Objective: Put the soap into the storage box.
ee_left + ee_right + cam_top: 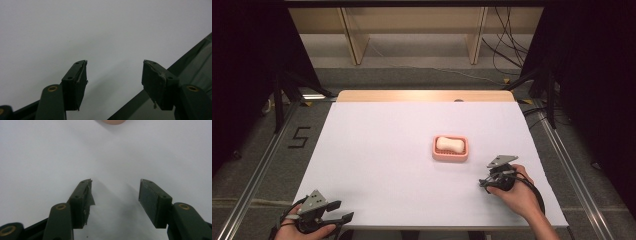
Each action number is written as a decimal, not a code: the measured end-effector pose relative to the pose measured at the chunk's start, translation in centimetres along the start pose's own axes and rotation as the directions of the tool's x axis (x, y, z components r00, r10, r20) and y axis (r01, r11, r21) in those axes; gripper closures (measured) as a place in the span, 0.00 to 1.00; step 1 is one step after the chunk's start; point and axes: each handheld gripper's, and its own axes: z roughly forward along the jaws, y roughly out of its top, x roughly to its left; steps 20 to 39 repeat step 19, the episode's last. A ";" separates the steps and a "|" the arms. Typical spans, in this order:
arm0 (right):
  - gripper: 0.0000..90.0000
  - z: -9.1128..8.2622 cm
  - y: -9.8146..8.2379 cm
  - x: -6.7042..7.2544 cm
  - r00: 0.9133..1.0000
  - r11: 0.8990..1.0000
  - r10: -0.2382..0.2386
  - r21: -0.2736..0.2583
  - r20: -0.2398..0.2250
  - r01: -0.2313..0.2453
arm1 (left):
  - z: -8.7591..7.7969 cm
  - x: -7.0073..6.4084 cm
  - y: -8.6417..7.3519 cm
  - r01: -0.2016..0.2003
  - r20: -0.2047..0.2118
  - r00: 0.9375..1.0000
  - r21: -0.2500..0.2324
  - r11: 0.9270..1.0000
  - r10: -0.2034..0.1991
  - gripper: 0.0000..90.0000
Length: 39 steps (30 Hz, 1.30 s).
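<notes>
Black jaws of my right gripper stand spread with nothing between them, bare white table beneath. Ahead of them, at the top edge of the right gripper view, I catch a sliver of the pink dish.

From the high view, the soap lies in that dish, a pale bar resting lengthwise, and I take it as what I'm after. The dish sits right of the table's middle. My right gripper is near the dish, on its near right side, jaws pointed roughly toward it but apart from it. My left gripper is well apart from the dish, at the near left corner of the table; its jaws are spread too and empty, over the table edge.

My worry is the approach. The soap looks smooth and rounded, so I judge a pinch across its ends could squirt it out. The dish rim stands around it; coming in low, a jaw could catch the rim and shove or tip the dish instead. Closing off-centre might drag the dish along with the bar.
</notes>
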 end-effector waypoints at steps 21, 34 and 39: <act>0.50 -0.3 -0.9 -0.3 0.995 0.994 0.072 -0.081 0.067 -0.067 | -0.1 0.1 0.1 0.011 0.001 1.000 -0.012 1.000 -0.011 0.41; 0.50 -0.3 -0.9 -0.3 0.995 0.994 0.072 -0.081 0.067 -0.067 | -0.1 0.1 0.1 0.011 0.001 1.000 -0.012 1.000 -0.011 0.41; 0.50 -0.3 -0.9 -0.3 0.995 0.994 0.072 -0.081 0.067 -0.067 | -0.1 0.1 0.1 0.011 0.001 1.000 -0.012 1.000 -0.011 0.41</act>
